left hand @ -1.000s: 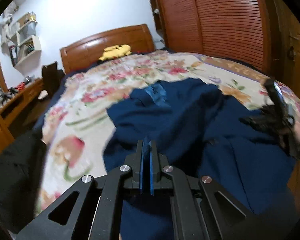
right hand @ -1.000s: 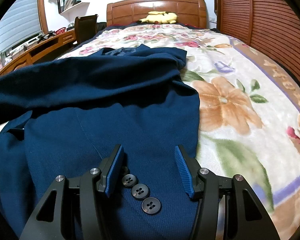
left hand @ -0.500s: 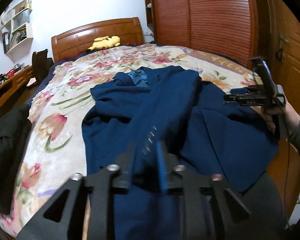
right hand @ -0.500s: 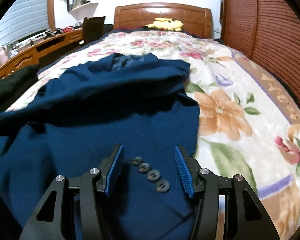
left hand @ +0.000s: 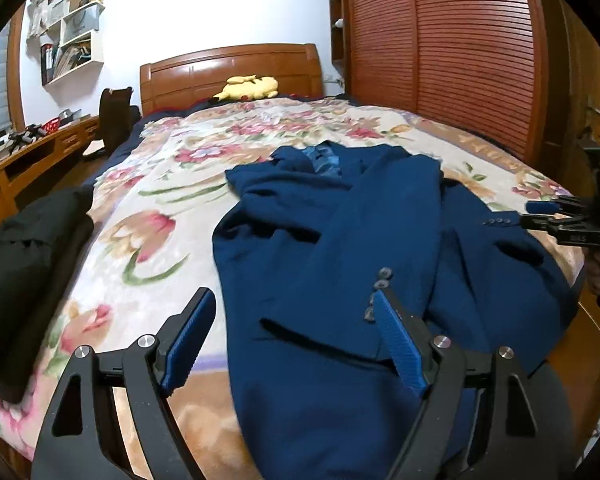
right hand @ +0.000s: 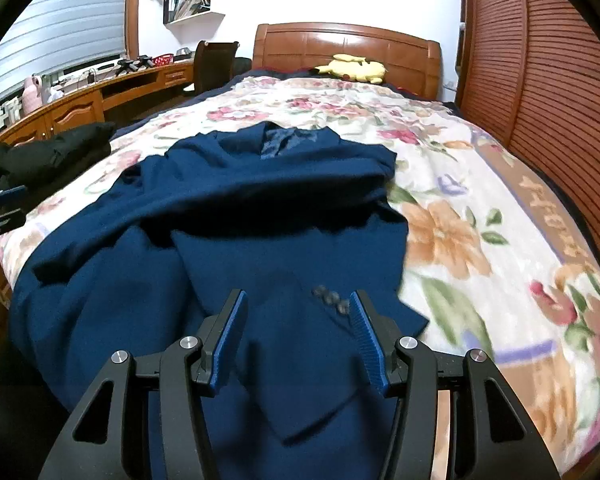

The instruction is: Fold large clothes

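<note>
Claws both gape empty, left claw and right claw above the blue jacket on the bed.

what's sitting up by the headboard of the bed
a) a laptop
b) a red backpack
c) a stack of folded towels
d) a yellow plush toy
d: a yellow plush toy lies against the wooden headboard, beyond the blue jacket spread on the floral bedspread.
</note>
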A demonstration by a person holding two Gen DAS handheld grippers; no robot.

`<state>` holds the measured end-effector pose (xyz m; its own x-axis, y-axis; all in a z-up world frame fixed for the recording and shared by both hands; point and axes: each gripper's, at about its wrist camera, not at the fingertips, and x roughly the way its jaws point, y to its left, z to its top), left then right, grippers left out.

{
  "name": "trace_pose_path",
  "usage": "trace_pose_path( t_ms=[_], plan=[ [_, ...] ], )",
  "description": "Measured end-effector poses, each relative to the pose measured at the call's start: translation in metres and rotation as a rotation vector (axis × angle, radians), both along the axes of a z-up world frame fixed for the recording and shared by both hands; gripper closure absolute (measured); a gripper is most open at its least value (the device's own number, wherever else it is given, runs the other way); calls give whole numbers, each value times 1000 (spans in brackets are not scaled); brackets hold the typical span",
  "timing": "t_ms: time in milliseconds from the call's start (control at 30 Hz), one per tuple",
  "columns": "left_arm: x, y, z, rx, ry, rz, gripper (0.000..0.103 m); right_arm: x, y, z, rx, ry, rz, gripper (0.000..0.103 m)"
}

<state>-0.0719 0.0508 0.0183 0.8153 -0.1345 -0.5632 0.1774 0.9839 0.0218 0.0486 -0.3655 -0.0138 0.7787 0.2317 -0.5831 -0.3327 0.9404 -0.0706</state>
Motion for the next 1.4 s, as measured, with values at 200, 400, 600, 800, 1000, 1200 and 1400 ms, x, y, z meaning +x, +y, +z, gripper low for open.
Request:
trace_pose_path(
  t_ms=[200, 400, 600, 800, 1000, 1200, 1400],
  plan=[
    [-5, 9, -12, -2, 20, 22, 21, -18, -10, -6, -18, 18, -38, 48],
    [-13, 18, -19, -4, 39, 37, 21, -33, -23, -8, -23, 29, -66, 48],
    [-12, 22, -28, -7, 66, 43, 21, -38, -26, -12, -35, 57, -70, 46],
    [-14, 25, -41, -9, 108, 33, 21, -32, -32, -23, -34, 97, -96, 41],
    [-17, 26, -54, -30, 152, 12, 21, -30, -32, -26, -17, 107, -103, 37],
    [-21, 23, -56, -42, 155, -3, 21, -33, -34, -27, -26, 117, -102, 37],
    [-20, 19, -56, -57, 164, -35, 34, -40, -37, -30, 11, 132, -68, 37]
  ],
)
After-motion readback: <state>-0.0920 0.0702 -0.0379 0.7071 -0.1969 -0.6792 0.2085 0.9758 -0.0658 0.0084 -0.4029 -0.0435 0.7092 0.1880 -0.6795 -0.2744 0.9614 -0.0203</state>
